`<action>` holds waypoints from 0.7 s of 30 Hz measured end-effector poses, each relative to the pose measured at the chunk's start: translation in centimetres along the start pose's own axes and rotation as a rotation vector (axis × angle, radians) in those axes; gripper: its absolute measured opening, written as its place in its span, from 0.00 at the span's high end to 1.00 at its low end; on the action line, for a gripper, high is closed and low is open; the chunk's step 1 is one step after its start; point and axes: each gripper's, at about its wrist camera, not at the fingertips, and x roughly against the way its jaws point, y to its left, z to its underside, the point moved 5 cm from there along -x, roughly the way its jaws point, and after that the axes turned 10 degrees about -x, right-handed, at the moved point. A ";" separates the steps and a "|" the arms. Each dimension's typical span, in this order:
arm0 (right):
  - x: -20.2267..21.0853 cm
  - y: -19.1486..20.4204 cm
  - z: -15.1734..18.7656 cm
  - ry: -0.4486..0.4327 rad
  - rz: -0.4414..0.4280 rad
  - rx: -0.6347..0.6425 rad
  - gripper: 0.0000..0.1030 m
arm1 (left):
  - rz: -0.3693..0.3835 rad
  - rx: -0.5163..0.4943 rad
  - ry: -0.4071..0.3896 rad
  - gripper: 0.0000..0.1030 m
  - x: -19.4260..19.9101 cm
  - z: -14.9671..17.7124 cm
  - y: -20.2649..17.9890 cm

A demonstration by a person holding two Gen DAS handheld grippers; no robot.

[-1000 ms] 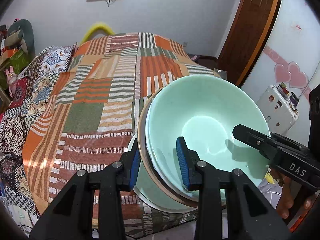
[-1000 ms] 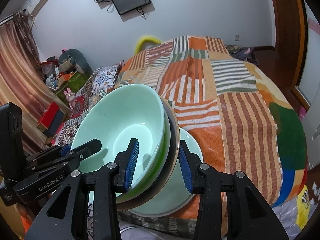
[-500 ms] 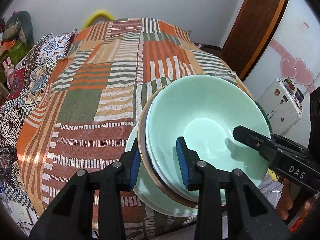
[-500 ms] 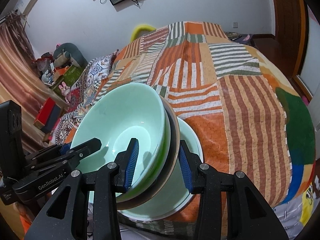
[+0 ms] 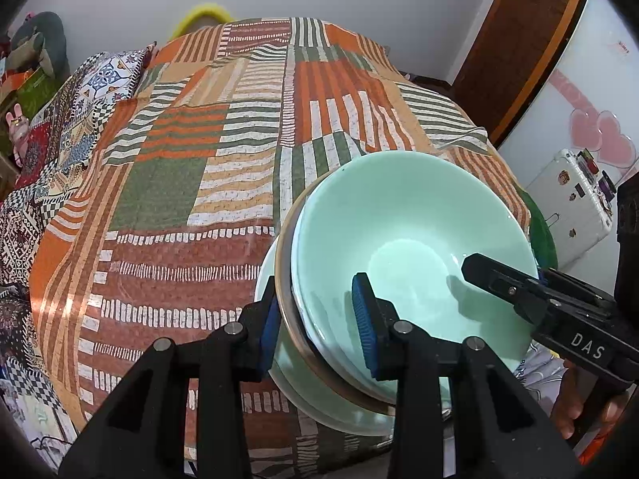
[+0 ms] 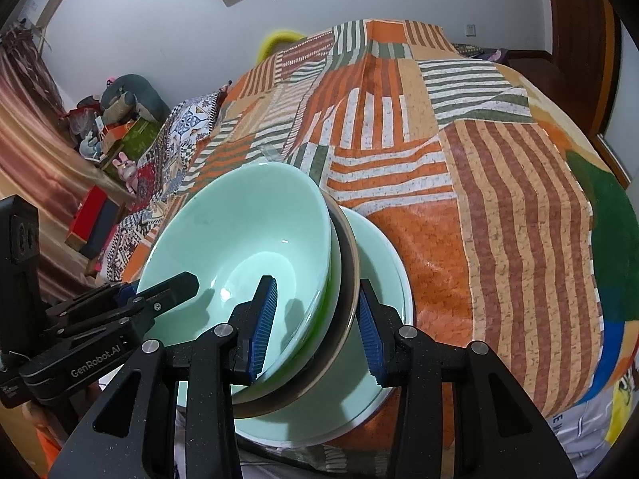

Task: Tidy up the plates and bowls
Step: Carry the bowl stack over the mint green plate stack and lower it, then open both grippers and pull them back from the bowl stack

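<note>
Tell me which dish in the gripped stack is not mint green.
The brown-rimmed dish, sandwiched between the mint bowl on top and the mint plate beneath. Only its tan-brown edge shows; the other two are pale green.

Counting a stack of four dishes low in both frames: two mint green bowls [image 5: 399,239] [image 6: 239,231] nested on top, one brown-rimmed plate [image 5: 285,263] [image 6: 351,263] under them, one pale green plate [image 5: 343,419] [image 6: 383,263] at bottom. Plus two grippers: left [image 5: 317,335], right [image 6: 315,329].
</note>
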 end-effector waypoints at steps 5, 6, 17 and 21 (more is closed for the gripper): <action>-0.1 0.3 0.0 0.000 0.006 0.010 0.64 | 0.005 0.001 -0.001 0.66 -0.2 0.1 0.2; -0.1 0.3 0.0 -0.001 0.007 0.013 0.64 | 0.007 0.001 0.000 0.66 -0.3 0.1 0.2; -0.4 0.6 0.1 0.005 -0.011 0.048 0.61 | 0.031 0.036 0.003 0.66 -0.7 1.0 0.7; 0.2 0.5 0.1 -0.006 -0.009 0.052 0.58 | 0.005 0.012 -0.014 0.65 0.3 1.1 0.6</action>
